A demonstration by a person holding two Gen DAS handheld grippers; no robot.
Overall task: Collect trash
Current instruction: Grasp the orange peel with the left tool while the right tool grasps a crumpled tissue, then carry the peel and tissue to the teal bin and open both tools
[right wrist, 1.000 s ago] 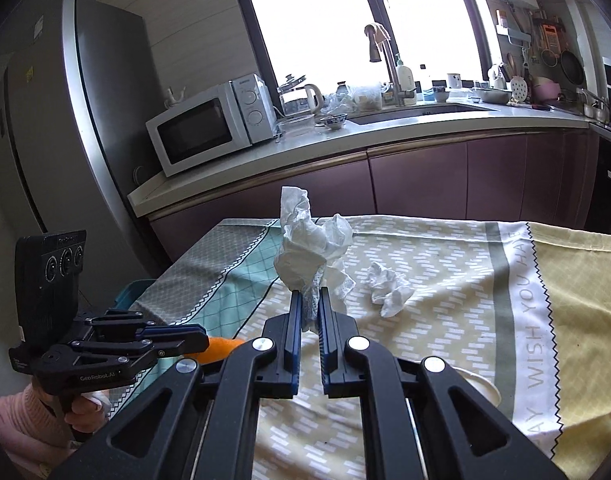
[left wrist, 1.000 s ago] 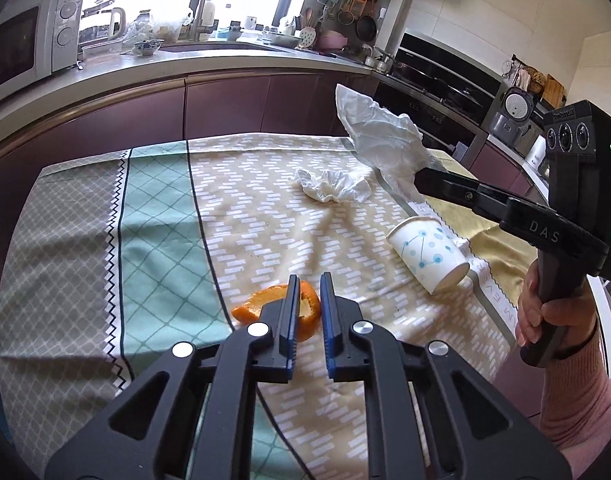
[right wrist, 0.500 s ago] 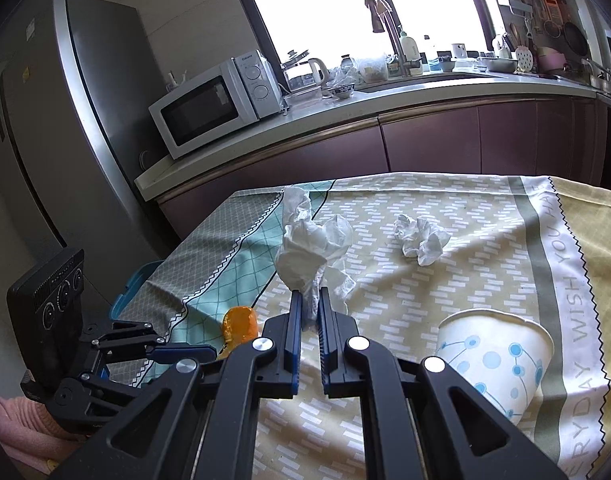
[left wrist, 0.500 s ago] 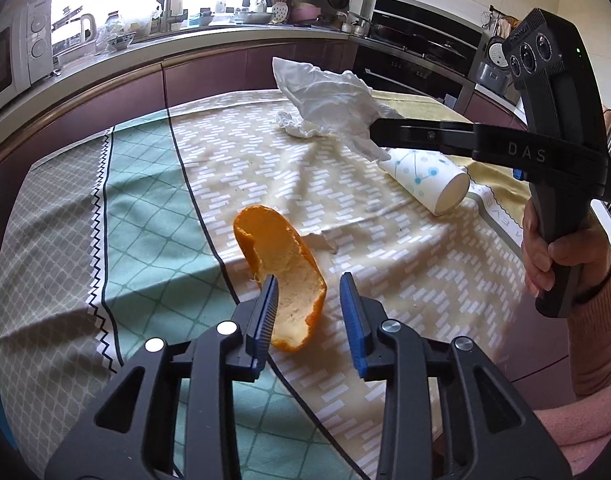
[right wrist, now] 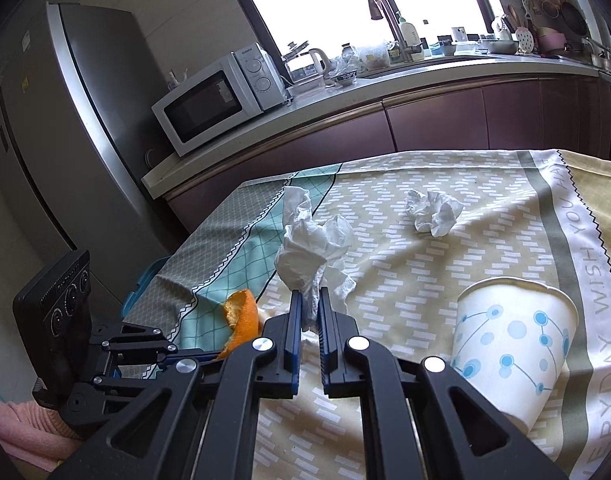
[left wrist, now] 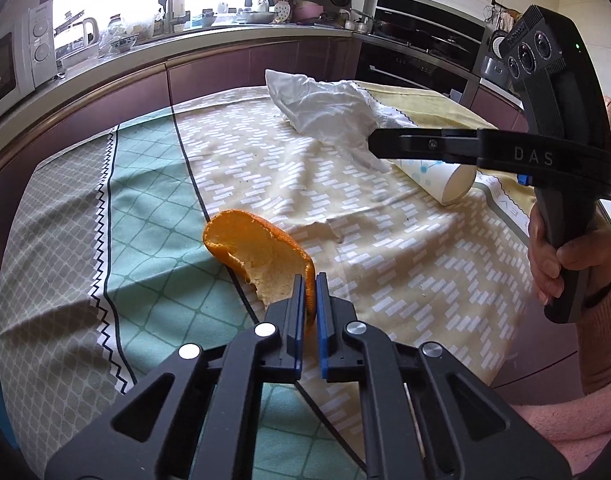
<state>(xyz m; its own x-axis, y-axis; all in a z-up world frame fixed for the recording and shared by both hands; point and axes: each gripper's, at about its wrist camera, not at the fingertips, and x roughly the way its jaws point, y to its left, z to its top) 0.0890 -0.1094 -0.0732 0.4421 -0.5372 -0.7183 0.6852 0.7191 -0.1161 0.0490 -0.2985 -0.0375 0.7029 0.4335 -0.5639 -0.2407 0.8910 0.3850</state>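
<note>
"DAS" is printed in pale capitals on the side of the right gripper (left wrist: 371,147), seen from the left wrist view. Along the grey border of the tablecloth (right wrist: 565,240), white capitals are read — "YOU HA", "WISH" and "ERYDAY" — the line being cut off. The microwave's (right wrist: 221,98) brand mark is too small to be read.

The left gripper (left wrist: 310,294) pinches the near edge of an orange peel (left wrist: 257,258) above the tablecloth (left wrist: 145,208). Far right, the right gripper (left wrist: 375,146) clamps a white tissue (left wrist: 325,114), a paper cup (left wrist: 445,180) lying just behind it.
</note>
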